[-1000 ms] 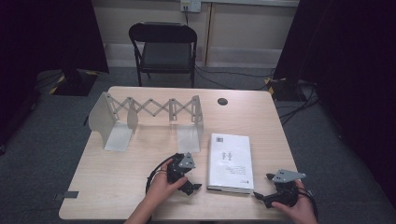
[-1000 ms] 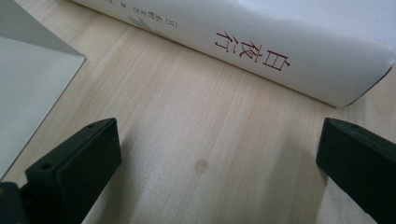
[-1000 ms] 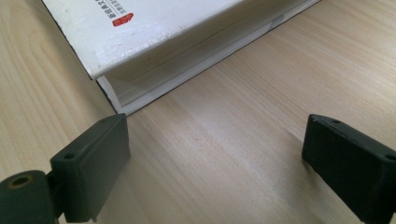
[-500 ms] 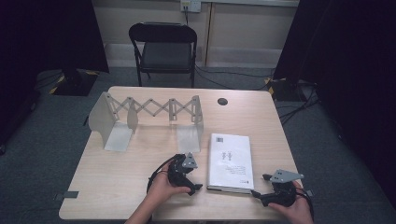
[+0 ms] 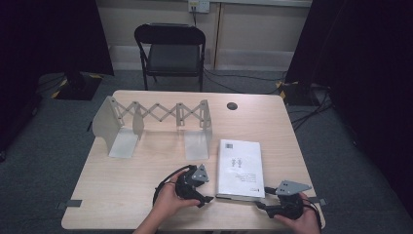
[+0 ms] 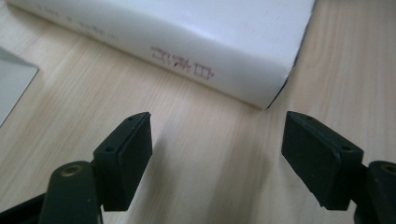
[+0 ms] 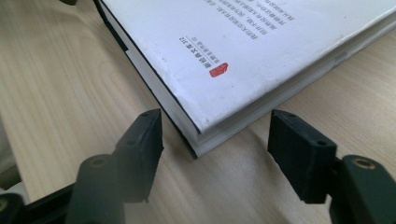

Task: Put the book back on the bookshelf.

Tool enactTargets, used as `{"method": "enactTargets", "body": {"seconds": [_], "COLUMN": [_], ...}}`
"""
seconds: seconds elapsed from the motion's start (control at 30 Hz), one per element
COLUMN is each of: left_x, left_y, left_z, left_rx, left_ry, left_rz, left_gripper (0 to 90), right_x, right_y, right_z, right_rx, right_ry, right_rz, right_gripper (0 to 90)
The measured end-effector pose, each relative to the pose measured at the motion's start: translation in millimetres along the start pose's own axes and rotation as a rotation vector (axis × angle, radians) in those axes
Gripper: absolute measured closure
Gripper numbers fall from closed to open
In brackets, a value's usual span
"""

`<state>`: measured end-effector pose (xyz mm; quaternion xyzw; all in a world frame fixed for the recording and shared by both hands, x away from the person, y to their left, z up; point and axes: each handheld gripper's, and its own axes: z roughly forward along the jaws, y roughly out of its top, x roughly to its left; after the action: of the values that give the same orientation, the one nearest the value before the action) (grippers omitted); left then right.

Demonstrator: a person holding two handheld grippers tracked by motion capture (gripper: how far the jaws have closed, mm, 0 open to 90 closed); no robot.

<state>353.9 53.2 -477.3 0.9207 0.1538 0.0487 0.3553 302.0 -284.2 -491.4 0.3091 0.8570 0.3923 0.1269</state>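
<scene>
High view shows us the white book (image 5: 240, 168) flat on the wooden table (image 5: 126, 185), near its front edge, grey carpet around. Our left gripper (image 5: 207, 199) and right gripper (image 5: 260, 204) flank its near corners, jaws closing but apart, touching nothing. Cover print is unreadable.

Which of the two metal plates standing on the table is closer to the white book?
The right-hand plate of the expanding rack, as the high view shows it. Its foot lies just beside the book's far left corner, while the left plate stands near the table's left edge.
</scene>
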Motion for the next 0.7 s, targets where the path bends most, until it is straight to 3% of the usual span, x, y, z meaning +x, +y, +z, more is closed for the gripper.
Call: {"method": "enactTargets", "body": {"seconds": [0.07, 0.1, 0.2, 0.4, 0.43, 0.57, 0.7], "left_x": [-1.5, -3.0, -4.0, -7.7, -8.6, -10.3, -10.1], "left_y": [1.7, 2.2, 3.5, 4.6, 4.1, 3.1, 6.4], "left_z": [1.7, 3.9, 5.3, 7.5, 8.9, 12.2, 9.9], "left_rx": [-0.011, -0.029, -0.036, -0.050, -0.055, -0.046, -0.066], "left_ry": [0.004, 0.004, 0.006, 0.001, -0.008, -0.004, -0.013], "left_rz": [0.009, -0.012, 0.002, 0.024, 0.015, 0.050, 0.023], "left_gripper": [25.6, 26.7, 28.3, 35.8, 37.2, 38.4, 38.6], "right_x": [1.3, 1.6, 2.6, 5.0, 4.4, 0.3, 1.2], "right_y": [1.1, 1.8, 5.3, 6.1, 5.7, 4.5, 5.0], "right_z": [2.8, 3.8, 6.8, 11.7, 11.6, 10.1, 10.3], "right_rx": [0.004, -0.003, -0.011, 0.015, 0.014, 0.002, 0.005], "right_ry": [-0.001, -0.002, 0.003, 0.022, 0.022, 0.021, 0.009], "right_rz": [0.004, 0.011, 0.047, 0.022, 0.021, 0.039, 0.032], "right_gripper": [38.6, 38.5, 38.1, 34.1, 37.0, 43.8, 44.7]}}
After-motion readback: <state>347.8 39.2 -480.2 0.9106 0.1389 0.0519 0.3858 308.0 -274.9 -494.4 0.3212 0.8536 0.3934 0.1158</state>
